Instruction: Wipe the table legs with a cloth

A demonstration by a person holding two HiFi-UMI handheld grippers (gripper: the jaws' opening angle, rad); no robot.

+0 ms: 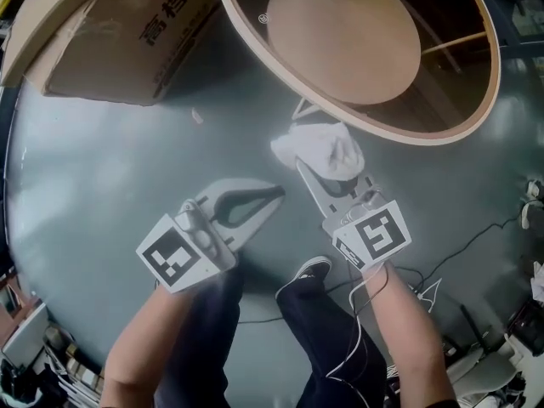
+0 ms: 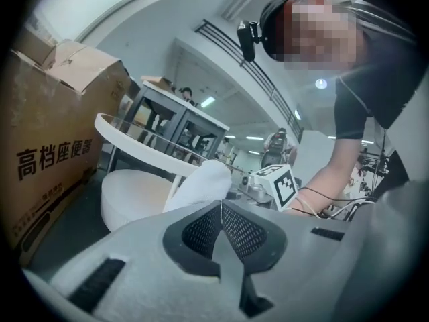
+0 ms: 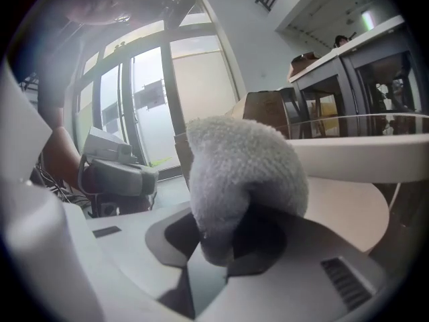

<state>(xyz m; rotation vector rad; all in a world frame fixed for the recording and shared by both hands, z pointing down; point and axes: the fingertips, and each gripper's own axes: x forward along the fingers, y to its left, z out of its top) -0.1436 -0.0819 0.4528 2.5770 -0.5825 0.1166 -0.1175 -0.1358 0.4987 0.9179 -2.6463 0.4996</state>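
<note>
A white fluffy cloth (image 1: 321, 147) is bunched in my right gripper (image 1: 304, 167), which is shut on it just below the round table's rim (image 1: 442, 134). A thin white table leg (image 1: 303, 109) shows right above the cloth. In the right gripper view the cloth (image 3: 241, 180) bulges from the right gripper (image 3: 218, 247), beside the white rim (image 3: 365, 154). My left gripper (image 1: 274, 195) hovers to the left, shut and empty. The left gripper view shows the left gripper (image 2: 220, 210) with its jaws pressed together, the cloth (image 2: 201, 183) ahead and the leg (image 2: 175, 180).
A cardboard box (image 1: 127, 32) stands on the grey floor at the upper left, close to the table. The table's wooden lower shelf (image 1: 344, 32) lies under the glass top. Cables (image 1: 476, 236) trail on the floor at the right. A shoe (image 1: 314, 269) is below the grippers.
</note>
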